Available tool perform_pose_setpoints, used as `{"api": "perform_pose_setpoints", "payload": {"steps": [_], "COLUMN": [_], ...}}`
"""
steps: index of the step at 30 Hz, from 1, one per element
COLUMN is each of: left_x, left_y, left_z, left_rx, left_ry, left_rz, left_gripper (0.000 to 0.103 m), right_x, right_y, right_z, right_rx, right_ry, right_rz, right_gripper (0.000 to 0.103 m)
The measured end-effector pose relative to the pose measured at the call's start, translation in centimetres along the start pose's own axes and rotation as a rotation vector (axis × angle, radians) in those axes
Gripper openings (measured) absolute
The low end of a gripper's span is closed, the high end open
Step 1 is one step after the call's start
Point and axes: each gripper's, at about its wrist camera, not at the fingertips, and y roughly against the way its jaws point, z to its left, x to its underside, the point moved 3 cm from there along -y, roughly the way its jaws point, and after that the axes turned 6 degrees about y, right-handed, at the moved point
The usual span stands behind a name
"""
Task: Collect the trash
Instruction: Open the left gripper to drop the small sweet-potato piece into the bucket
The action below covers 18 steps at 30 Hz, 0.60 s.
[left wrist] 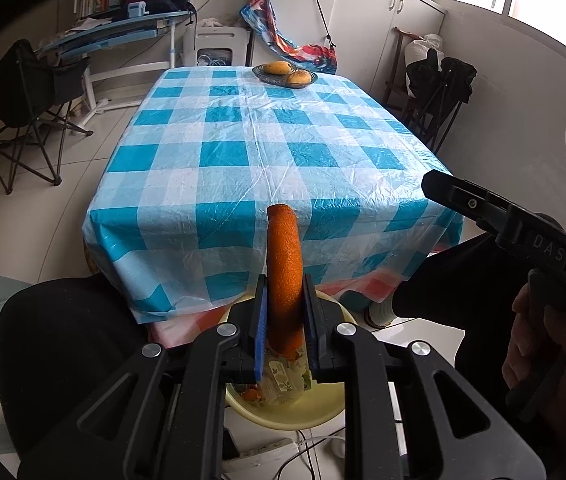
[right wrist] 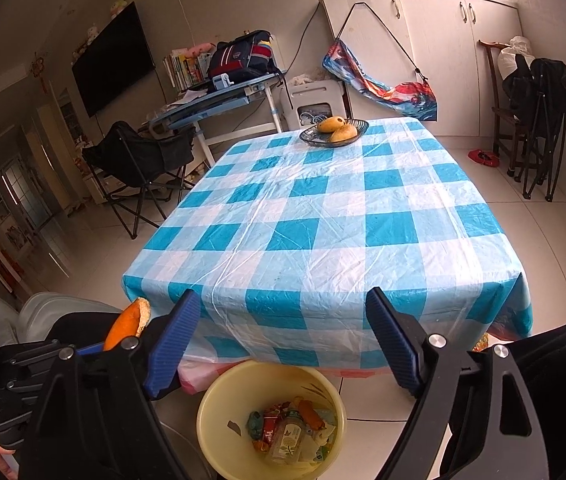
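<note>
The left gripper (left wrist: 285, 320) clamps a curved strip of orange peel (left wrist: 284, 276) above the pale yellow plastic bin (right wrist: 219, 408). Only the right wrist view shows the bin's litter and labelled bottle (right wrist: 287, 438); the right gripper (right wrist: 283, 340) gapes wide, empty. "DAS" reads on its body in the left view.

We see the peel (left wrist: 284, 280) between the left gripper's (left wrist: 284, 320) fingers, above the bin (right wrist: 219, 408) on the floor before the table (right wrist: 323, 220). The right gripper (right wrist: 283, 344) hangs right of it. A fruit dish (right wrist: 334, 129) sits at the table's far edge.
</note>
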Motion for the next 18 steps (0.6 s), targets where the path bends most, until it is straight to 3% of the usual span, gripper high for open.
{"api": "perform_pose_setpoints", "payload": {"steps": [18], "left_x": [0.18], "left_y": [-0.41], "left_z": [-0.08], "left_rx": [-0.006], "left_ry": [-0.013], "left_rz": [0.006], "left_gripper": [0.016], "right_x": [0.05], "right_y": [0.03], "right_z": [-0.65], "right_rx": [0.024], "right_ry": [-0.008], "right_rz": [-0.010], "right_gripper": [0.085]}}
